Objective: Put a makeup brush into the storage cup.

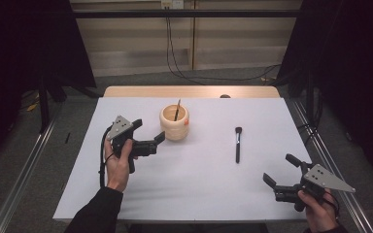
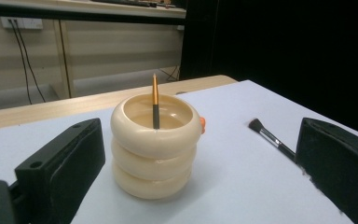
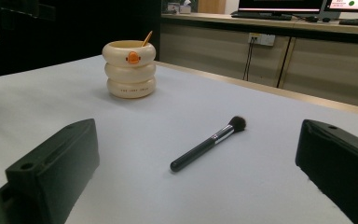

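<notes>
While your left gripper (image 1: 151, 132) waits spread beside the cup (image 1: 174, 122), perhaps to steady it, your right gripper (image 1: 278, 171), fingers released, faces the brush (image 1: 237, 144) lying flat on the surface (image 1: 199, 184), within reach.

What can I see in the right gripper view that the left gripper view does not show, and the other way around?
Right gripper view: the orange duck face on the cup, and the brush whole, handle included. Left gripper view: the inside of the cup, where a thin stick stands. Both: cup, stick, brush head, white table, open jaws.
</notes>
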Demonstrator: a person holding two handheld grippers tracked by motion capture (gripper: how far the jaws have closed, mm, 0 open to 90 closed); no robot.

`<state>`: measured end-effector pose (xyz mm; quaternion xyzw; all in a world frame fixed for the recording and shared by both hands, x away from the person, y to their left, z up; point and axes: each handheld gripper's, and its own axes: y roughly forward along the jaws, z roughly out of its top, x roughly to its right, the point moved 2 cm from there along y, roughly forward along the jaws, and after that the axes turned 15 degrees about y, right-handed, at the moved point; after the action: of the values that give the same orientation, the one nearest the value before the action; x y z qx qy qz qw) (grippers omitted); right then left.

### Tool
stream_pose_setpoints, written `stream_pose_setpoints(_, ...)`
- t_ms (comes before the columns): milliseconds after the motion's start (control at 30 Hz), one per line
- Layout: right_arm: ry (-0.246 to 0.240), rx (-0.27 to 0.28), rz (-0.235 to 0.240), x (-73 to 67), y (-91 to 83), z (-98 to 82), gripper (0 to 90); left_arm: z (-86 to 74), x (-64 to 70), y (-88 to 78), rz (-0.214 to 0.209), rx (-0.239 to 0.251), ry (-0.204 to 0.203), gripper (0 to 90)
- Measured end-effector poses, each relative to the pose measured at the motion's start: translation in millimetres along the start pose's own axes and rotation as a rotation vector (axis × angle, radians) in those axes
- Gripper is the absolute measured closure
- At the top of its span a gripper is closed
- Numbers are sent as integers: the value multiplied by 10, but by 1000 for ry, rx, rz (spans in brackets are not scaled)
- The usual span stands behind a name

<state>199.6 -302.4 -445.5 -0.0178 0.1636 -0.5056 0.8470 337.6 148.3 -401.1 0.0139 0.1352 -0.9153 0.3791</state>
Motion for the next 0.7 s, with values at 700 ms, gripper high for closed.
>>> stream_pose_setpoints(700,-2,0,-7,7,0,1,0,-229,152,-464,68,-21,41,17)
